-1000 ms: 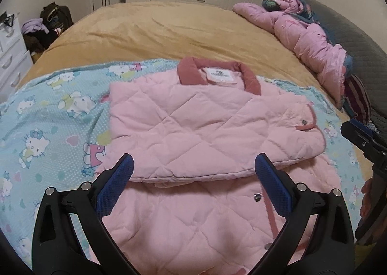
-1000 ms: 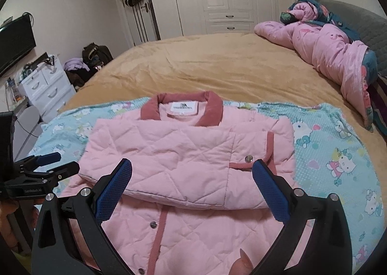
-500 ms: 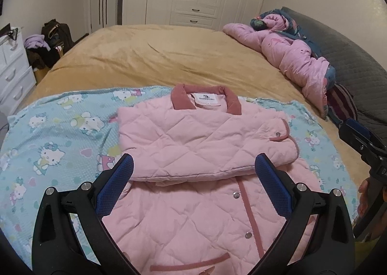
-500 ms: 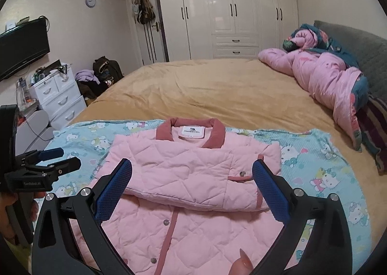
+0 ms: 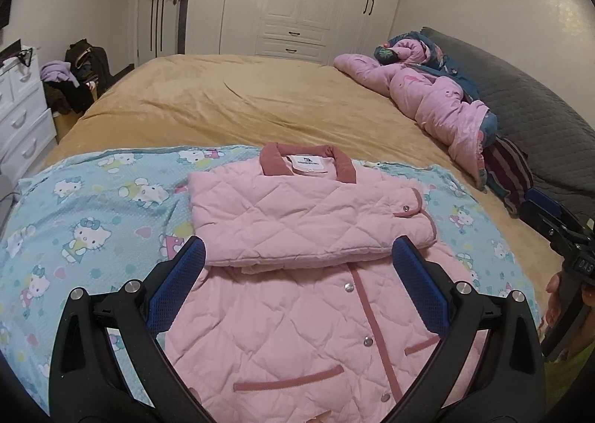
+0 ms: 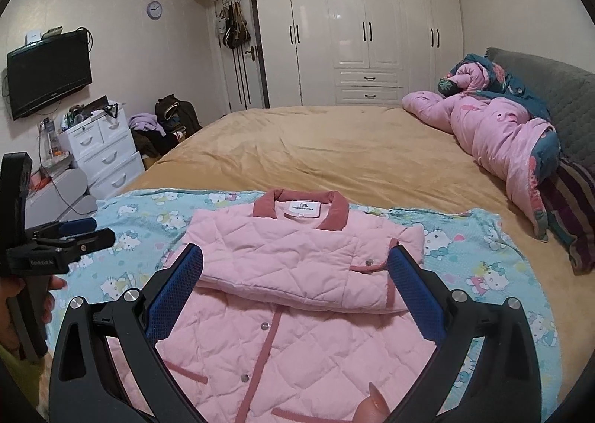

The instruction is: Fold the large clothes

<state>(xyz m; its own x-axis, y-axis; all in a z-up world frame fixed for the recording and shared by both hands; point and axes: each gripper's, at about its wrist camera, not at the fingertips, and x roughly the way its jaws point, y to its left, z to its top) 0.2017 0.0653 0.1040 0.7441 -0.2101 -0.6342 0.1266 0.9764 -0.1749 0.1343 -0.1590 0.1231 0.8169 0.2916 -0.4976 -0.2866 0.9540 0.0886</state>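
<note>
Bed (image 5: 260, 107) carried cartoon-print sheet (image 5: 93, 222) at near edge; pink quilted jacket (image 5: 308, 222) lay on sheet, sleeves folded across chest. Left gripper (image 5: 297, 263) and right gripper (image 6: 295, 267) hovered above jacket, jaws spread wide, holding nothing.

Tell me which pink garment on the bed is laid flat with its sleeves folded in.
The pink jacket with the dark pink collar, on the cartoon-cat sheet. The other, a pink coat, lies crumpled by the headboard.
</note>
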